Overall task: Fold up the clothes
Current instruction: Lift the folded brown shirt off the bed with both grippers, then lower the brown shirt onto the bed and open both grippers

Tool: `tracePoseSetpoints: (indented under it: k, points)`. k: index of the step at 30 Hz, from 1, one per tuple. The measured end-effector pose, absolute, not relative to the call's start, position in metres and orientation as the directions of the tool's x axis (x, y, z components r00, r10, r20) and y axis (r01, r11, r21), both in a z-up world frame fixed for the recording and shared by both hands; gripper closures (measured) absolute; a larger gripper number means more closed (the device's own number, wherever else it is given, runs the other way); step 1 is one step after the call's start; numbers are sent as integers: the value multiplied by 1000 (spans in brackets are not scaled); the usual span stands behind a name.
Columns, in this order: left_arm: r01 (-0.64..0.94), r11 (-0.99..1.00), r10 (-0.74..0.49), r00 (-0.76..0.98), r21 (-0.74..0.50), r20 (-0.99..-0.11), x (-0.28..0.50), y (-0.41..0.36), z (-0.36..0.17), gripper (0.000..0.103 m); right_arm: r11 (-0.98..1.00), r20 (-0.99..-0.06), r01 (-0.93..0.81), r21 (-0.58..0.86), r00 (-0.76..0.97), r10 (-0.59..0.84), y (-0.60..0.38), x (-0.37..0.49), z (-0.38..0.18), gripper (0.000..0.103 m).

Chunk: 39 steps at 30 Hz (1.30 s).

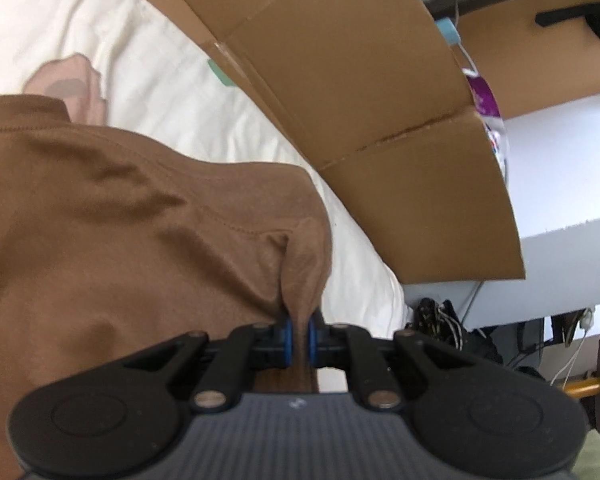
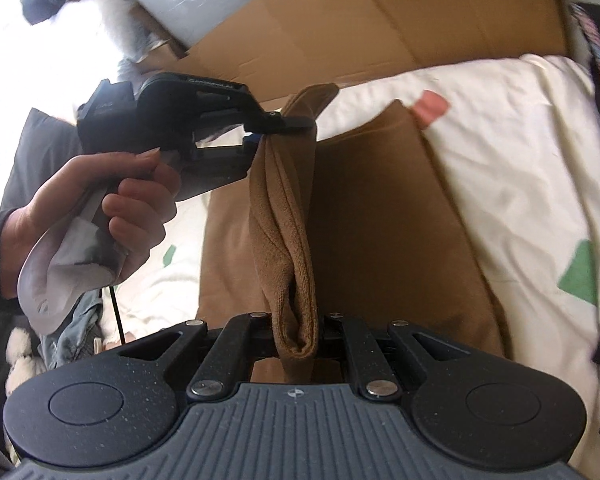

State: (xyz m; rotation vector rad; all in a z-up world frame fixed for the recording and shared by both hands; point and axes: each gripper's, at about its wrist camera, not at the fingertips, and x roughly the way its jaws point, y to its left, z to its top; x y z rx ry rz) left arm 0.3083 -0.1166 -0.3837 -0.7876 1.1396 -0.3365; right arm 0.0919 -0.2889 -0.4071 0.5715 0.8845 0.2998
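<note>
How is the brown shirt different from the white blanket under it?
The brown shirt is plain, while the white blanket has green and pink shapes on it. The shirt is pinched by the left gripper and right gripper and partly lifted; the blanket lies spread out, ungripped. Both are soft cloth.

Left gripper [image 1: 299,334] clamped on a pinched fold of the brown garment [image 1: 120,220] — fabric bunched between the blue-edged fingertips [image 1: 287,336], jaws nearly together. Rest of the garment spreads left and up across a white bedsheet [image 1: 140,60] with pink and green patches. Flattened cardboard [image 1: 340,80] runs along the sheet's right edge — cables and dark clutter low right, blurred.
</note>
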Motion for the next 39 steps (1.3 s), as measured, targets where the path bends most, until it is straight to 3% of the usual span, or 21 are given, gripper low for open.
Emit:
tracePoseSetpoints:
  k: [26, 31, 35, 39]
  points:
    - [-127, 778, -564, 292, -615, -773, 322, -192, -424, 95, 710, -666, 236, 663, 620, 416, -349, 61, -461, 100]
    - [-105, 791, -556, 289, -603, -779, 332, -194, -422, 92, 691, -674, 276, 669, 617, 406, -356, 58, -466, 99]
    - [-80, 795, -555, 302, -601, -775, 342, -189, -415, 82, 676, -679, 300, 673, 613, 404, -361, 56, -468, 97]
    - [-56, 800, -553, 316, -597, -771, 353, -183, -409, 78, 667, -684, 319, 673, 610, 399, -366, 51, -469, 92]
